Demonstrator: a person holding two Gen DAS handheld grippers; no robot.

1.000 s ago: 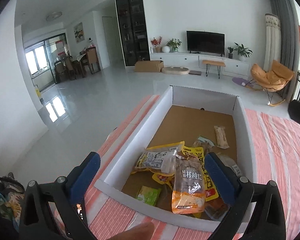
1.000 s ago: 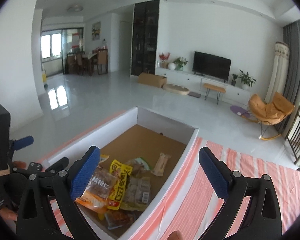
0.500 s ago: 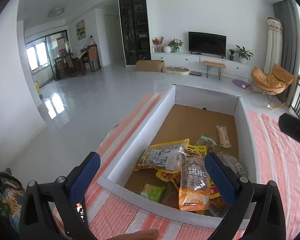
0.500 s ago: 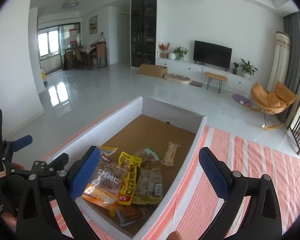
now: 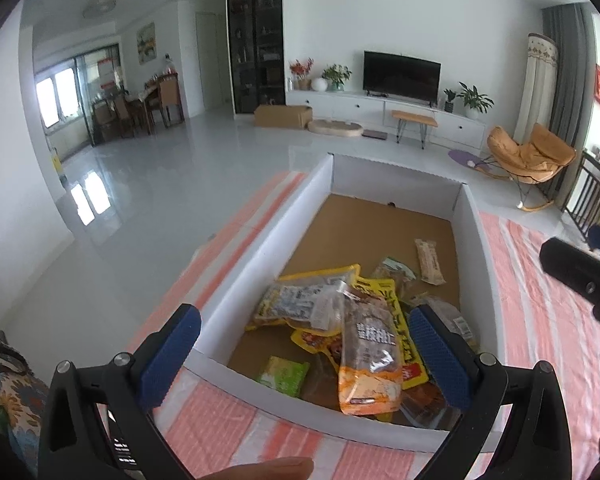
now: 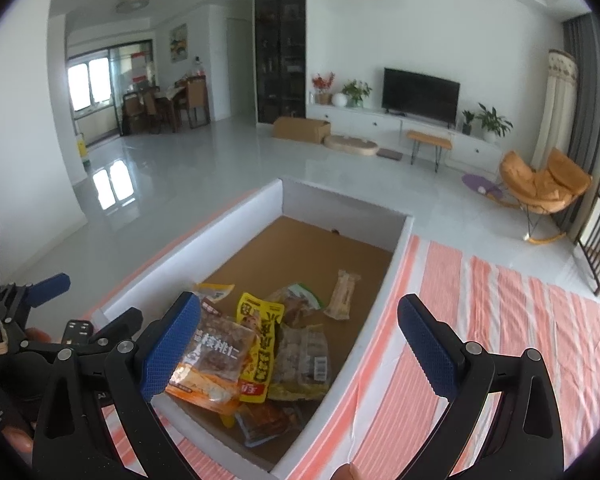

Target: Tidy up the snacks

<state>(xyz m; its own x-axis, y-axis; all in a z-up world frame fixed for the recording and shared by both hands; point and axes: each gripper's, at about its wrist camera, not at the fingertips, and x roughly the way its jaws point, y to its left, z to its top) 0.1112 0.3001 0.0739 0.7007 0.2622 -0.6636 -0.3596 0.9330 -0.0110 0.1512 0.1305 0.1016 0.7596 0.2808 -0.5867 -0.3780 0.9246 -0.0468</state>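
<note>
A white-walled cardboard box sits on the striped cloth and holds a pile of snack packets at its near end. An orange walnut packet lies on top, over a yellow packet. A pale snack bar lies apart, farther in. A small green packet rests by the near wall. My left gripper hovers open over the box's near end. My right gripper is open above the box's right side, with nothing held.
An orange-and-white striped cloth covers the surface around the box. The far half of the box floor is bare cardboard. Beyond lie a glossy white floor, a TV unit and an orange rocking chair.
Both grippers have risen and tilted, so the box and its snacks sit lower and fuller in view. Nothing was taken hold of; the packets have not moved.
</note>
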